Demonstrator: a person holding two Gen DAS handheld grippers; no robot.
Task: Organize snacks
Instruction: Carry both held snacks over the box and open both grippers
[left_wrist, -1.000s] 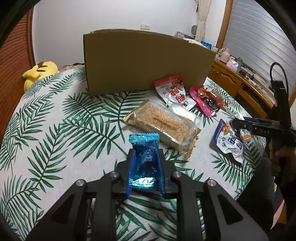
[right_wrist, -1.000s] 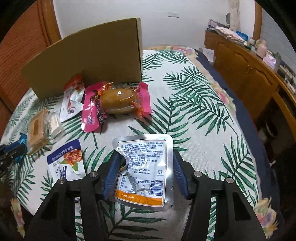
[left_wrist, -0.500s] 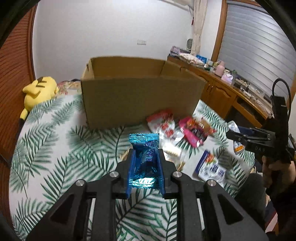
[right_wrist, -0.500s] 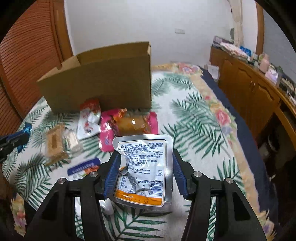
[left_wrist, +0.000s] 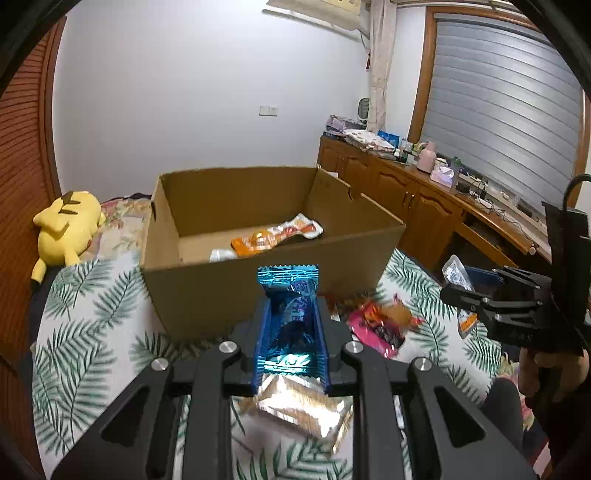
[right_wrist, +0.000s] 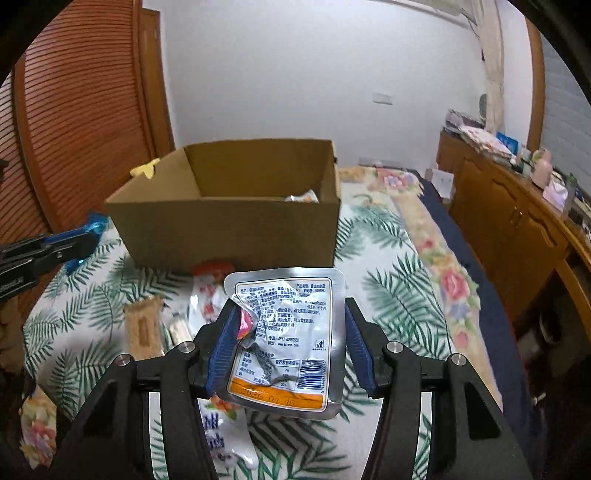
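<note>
My left gripper (left_wrist: 290, 325) is shut on a shiny blue snack wrapper (left_wrist: 290, 295), held in the air in front of the open cardboard box (left_wrist: 207, 291). Inside the box lies an orange and white packet (left_wrist: 275, 234). My right gripper (right_wrist: 286, 339) is shut on a crumpled silver pouch (right_wrist: 291, 332) with printed text and an orange strip, raised above the table before the same box (right_wrist: 229, 229). In the left wrist view the right gripper (left_wrist: 458, 291) shows at the right edge, carried by a hand. The left gripper (right_wrist: 74, 240) appears at the left of the right wrist view.
On the palm-leaf tablecloth (left_wrist: 81, 332) lie a clear cracker pack (left_wrist: 303, 406), a pink packet (left_wrist: 376, 325), a red and white packet (right_wrist: 207, 291) and a blue-print packet (right_wrist: 221, 432). A yellow plush toy (left_wrist: 68, 229) rests left of the box. Wooden cabinets (left_wrist: 406, 199) stand to the right.
Both grippers have risen with their snacks still held. The view now looks down into the box, whose inside and orange packet have come into sight.
</note>
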